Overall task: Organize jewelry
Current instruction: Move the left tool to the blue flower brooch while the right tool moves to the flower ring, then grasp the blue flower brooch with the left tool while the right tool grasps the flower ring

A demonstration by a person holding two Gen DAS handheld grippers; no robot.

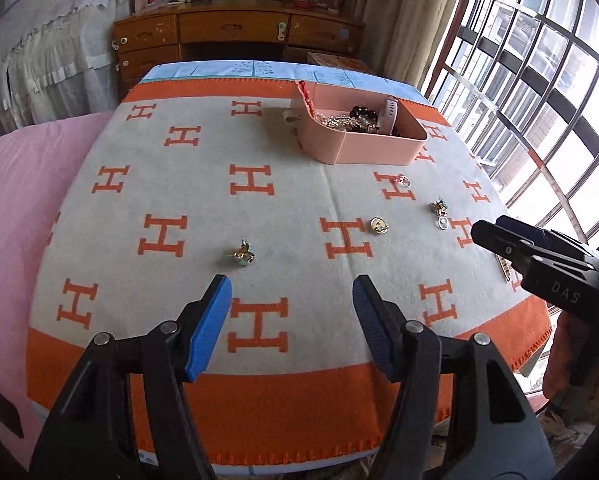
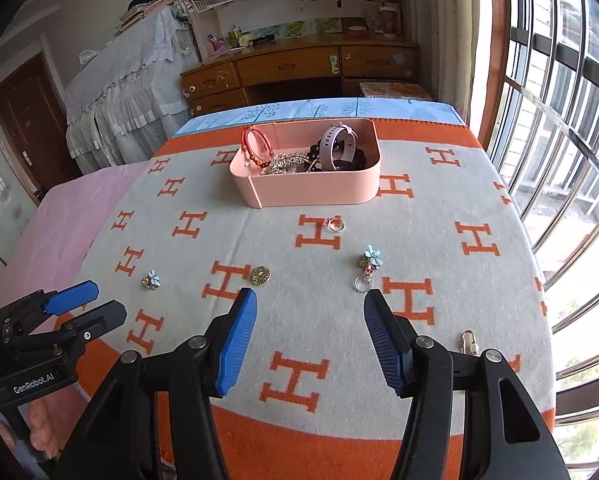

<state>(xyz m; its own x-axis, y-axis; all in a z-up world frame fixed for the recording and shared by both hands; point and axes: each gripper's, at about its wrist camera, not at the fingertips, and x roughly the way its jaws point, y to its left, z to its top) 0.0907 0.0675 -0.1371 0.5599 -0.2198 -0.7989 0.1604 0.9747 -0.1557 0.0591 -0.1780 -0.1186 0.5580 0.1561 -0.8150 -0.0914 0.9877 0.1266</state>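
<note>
A pink box (image 1: pixel 379 152) (image 2: pixel 311 192) holding bracelets, a watch and chains sits at the far side of the orange-and-grey blanket (image 1: pixel 299 200). Loose on the blanket lie a small flower brooch (image 1: pixel 243 256) (image 2: pixel 151 280), a round gold brooch (image 1: pixel 379 225) (image 2: pixel 260 276), a blue flower charm with a ring (image 1: pixel 439 208) (image 2: pixel 369 266), a silver ring (image 1: pixel 404 181) (image 2: pixel 335 225) and a gold clasp (image 2: pixel 469 342). My left gripper (image 1: pixel 292 282) (image 2: pixel 109 298) hovers open just short of the flower brooch. My right gripper (image 2: pixel 311 294) (image 1: pixel 486 225) is open and empty, short of the gold brooch and the charm.
The blanket covers a bed with a pink sheet (image 1: pixel 15 200) on the left. A barred window (image 2: pixel 559 120) runs along the right side. A wooden desk (image 2: pixel 299 64) stands beyond the bed's far end. A person's hand (image 2: pixel 39 428) holds the left gripper.
</note>
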